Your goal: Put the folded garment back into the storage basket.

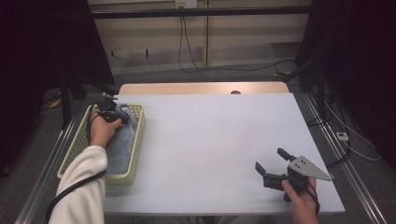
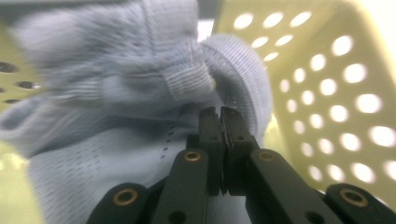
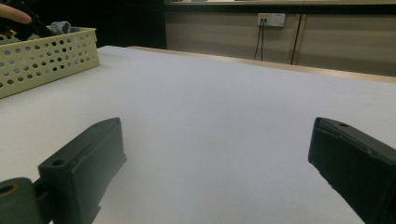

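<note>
- The left gripper (image 1: 122, 115) is reaching down into the pale yellow perforated basket (image 1: 138, 140) at the table's left edge, close to the basket's far end.
- Its jaws are pressing tightly together, and a fold of the grey knitted cloth (image 2: 140, 93) appears to be pinched at their tips (the left gripper view shows the pads meeting right at the fabric).
- The cloth is lying inside the basket, bunching up against the holed wall (image 2: 327, 93) just beside the jaws, so room on that side is tight.
- The right gripper (image 1: 271, 161) is hovering near the table's front right corner, its jaws standing wide apart with nothing between them.
- The white table top (image 1: 210, 140) is stretching bare between basket and right gripper (a broad stretch for moving).
- The right gripper is sitting near the right and front edges; the basket's outer long side is lying at the table's left edge.
</note>
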The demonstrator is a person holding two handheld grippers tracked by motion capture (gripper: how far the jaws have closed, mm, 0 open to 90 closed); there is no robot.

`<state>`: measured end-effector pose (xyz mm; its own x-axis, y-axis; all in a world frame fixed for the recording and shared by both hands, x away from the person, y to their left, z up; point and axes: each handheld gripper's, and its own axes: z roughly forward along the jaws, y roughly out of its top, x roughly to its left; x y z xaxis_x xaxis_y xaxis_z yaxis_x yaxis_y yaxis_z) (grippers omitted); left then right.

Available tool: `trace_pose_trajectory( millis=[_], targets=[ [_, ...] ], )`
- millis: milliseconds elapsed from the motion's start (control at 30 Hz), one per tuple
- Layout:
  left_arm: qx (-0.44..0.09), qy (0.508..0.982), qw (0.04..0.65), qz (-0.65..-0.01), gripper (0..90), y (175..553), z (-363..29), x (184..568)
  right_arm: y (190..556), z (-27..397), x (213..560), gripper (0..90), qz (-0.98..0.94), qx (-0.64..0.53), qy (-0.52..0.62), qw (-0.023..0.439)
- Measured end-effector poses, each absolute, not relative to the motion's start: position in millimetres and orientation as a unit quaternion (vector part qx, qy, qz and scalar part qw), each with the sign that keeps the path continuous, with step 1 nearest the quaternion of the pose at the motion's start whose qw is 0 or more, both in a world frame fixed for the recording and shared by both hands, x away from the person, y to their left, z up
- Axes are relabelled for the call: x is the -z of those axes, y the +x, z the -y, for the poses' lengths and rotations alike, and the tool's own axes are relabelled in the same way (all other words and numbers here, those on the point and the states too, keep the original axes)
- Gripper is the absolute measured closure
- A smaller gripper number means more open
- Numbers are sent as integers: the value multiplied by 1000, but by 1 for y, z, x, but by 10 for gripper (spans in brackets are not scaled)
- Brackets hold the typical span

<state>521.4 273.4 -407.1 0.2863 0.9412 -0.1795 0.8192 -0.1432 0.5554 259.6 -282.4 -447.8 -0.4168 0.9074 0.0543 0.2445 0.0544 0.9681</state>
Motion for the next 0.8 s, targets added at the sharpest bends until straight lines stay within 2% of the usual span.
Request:
trace_pose_trajectory(
  millis=[300, 467, 667, 800],
  targets=[
    [-92, 740, 314, -588, 860, 504, -282, 390, 260, 280, 447, 33, -656, -528, 438, 314],
    [-76, 749, 319, -576, 811, 497, -282, 379, 261, 280, 447, 33, -657, -528, 437, 315],
    [-73, 762, 332, -551, 710, 487, -271, 368, 261, 281, 447, 33, -657, -527, 437, 315],
    [-61, 771, 337, -536, 685, 481, -263, 363, 261, 281, 447, 33, -656, -528, 438, 315]
  ],
)
